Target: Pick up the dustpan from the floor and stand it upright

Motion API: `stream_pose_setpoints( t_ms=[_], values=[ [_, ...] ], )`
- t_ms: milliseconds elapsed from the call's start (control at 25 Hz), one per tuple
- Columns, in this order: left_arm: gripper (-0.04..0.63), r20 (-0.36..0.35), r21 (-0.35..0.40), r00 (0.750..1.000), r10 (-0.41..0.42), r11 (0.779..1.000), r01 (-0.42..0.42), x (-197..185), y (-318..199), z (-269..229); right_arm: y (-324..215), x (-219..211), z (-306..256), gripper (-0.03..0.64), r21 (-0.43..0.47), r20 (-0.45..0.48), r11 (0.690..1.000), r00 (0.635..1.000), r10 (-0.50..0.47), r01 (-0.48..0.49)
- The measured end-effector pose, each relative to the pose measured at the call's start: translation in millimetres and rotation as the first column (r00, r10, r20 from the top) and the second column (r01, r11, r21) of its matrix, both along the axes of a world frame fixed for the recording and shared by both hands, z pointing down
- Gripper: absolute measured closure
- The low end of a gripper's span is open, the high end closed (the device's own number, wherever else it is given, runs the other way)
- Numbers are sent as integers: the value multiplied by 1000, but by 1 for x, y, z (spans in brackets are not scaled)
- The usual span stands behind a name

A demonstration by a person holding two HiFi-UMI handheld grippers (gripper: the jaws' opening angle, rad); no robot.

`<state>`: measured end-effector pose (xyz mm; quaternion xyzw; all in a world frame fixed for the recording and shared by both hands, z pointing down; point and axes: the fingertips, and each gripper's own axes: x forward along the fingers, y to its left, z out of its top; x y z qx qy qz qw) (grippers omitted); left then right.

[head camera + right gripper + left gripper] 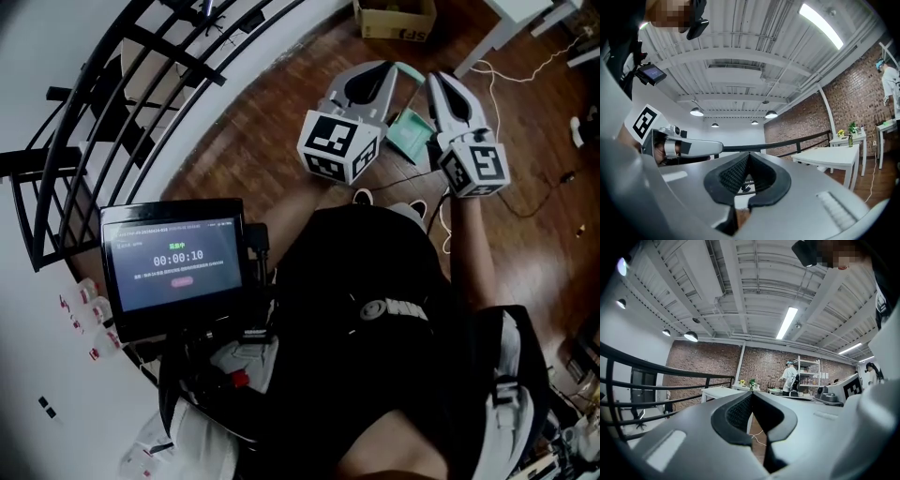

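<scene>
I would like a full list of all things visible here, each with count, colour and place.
dustpan: one, green, on the floor between the grippers
cardboard box: one, brown, top edge
railing: one, black, curved, left side
table: one, white, top right
cables: a few, white, floor at right
other person: one, white top, far background
screen: one, black, showing a timer, at the chest
shoes: two, white, near the dustpan
left gripper: one, grey, shut, empty
right gripper: one, grey, shut, empty
</scene>
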<state>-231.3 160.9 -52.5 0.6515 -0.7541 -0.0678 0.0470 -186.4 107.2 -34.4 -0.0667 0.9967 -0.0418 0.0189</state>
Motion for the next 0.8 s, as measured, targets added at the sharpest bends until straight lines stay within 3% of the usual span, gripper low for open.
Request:
stream_pose_setpoints(
  t_ms=[160, 360, 800],
  values=[
    [575, -5, -13, 1000, -11, 1000, 11, -4, -27, 9, -26, -4, 9, 615, -16, -1, 1000, 1000, -20, 20],
    [575, -9, -11, 1000, -4, 1000, 4, -7, 11, 18, 14, -9, 17, 614, 1, -8, 1000, 1000, -27, 27],
    [575, -7, 6, 1000, 7, 1000, -7, 2, 29, 10, 33, -6, 8, 614, 14, -14, 999, 999, -33, 33]
  ],
)
